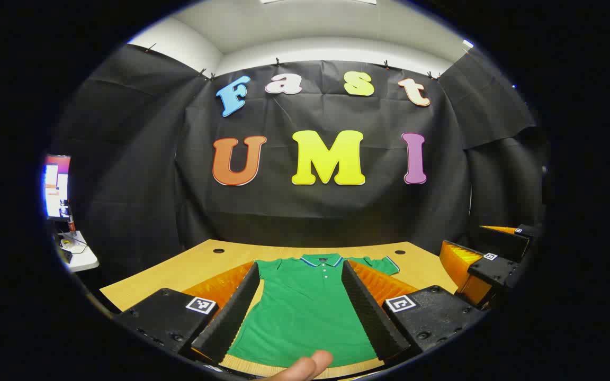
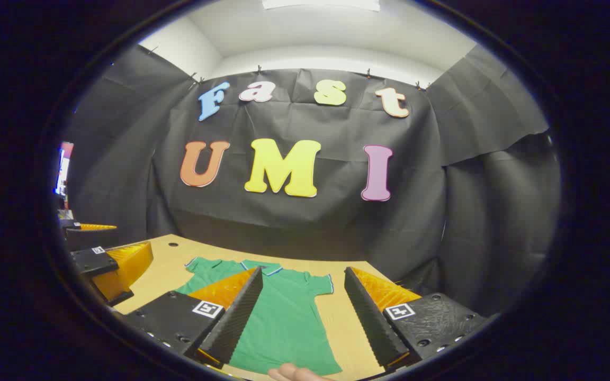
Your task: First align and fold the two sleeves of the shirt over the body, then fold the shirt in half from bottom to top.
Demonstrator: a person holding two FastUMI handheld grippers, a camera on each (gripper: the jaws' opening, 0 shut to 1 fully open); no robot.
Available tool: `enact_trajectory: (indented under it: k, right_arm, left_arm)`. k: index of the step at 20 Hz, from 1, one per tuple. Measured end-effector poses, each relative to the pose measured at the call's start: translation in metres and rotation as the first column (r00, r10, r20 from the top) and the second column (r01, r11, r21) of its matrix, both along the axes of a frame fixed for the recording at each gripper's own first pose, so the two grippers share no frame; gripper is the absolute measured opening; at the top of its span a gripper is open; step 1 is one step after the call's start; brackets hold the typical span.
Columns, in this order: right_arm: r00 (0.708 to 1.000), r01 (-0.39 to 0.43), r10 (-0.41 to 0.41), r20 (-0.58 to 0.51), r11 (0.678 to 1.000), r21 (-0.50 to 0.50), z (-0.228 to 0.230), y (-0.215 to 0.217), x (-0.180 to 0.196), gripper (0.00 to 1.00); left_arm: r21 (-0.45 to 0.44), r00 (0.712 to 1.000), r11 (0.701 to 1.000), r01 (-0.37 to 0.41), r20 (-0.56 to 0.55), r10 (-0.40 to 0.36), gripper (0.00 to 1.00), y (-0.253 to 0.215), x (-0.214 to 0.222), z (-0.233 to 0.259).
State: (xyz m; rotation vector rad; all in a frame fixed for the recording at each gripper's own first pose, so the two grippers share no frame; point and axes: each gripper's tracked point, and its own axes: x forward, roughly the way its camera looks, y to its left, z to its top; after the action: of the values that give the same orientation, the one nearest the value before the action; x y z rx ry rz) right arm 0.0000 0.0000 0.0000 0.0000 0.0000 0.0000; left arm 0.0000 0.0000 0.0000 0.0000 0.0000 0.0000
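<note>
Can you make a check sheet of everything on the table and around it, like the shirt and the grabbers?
Surface: wooden table, two round holes near its far edge.
Job's things: green polo shirt lying flat, collar toward the wall, right sleeve spread out, nothing folded yet.
Clutter: nothing seen on the table.
Grippers: left gripper open above the shirt's body; right gripper open over the shirt's right side. A fingertip shows at the bottom.
Cables: a thin wire on the small white side table.
Surroundings: black cloth wall, lit screen at left, white ceiling.
</note>
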Motion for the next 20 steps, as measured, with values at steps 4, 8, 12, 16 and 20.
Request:
enact_trajectory:
  k: [4,8,12,16,20]
  right_arm:
    - [1.000,0.005,-0.005,-0.023,1.000,-0.007,-0.006,0.004,0.000,0.97]
    - [1.000,0.016,-0.016,-0.016,1.000,-0.009,-0.002,-0.002,0.000,0.97]
    - [0.999,-0.013,0.013,-0.035,1.000,-0.004,-0.007,-0.001,-0.001,0.95]
    - [0.999,-0.016,0.015,-0.033,1.000,-0.015,-0.007,0.000,-0.002,0.97]
    - [0.999,-0.019,0.018,-0.037,1.000,-0.017,-0.010,0.002,-0.001,0.95]
  left_arm:
    - [-0.012,1.000,1.000,0.002,-0.016,-0.002,1.00,0.004,0.001,-0.005]
    - [-0.015,0.999,0.999,-0.031,-0.011,0.031,1.00,0.012,0.004,-0.003]
    - [-0.038,0.999,0.999,-0.014,-0.037,0.013,1.00,0.007,0.005,-0.010]
    - [-0.034,0.999,0.999,-0.018,-0.037,0.017,1.00,0.008,0.006,-0.011]
    - [-0.030,0.999,0.999,-0.012,-0.045,0.011,1.00,0.005,0.008,-0.014]
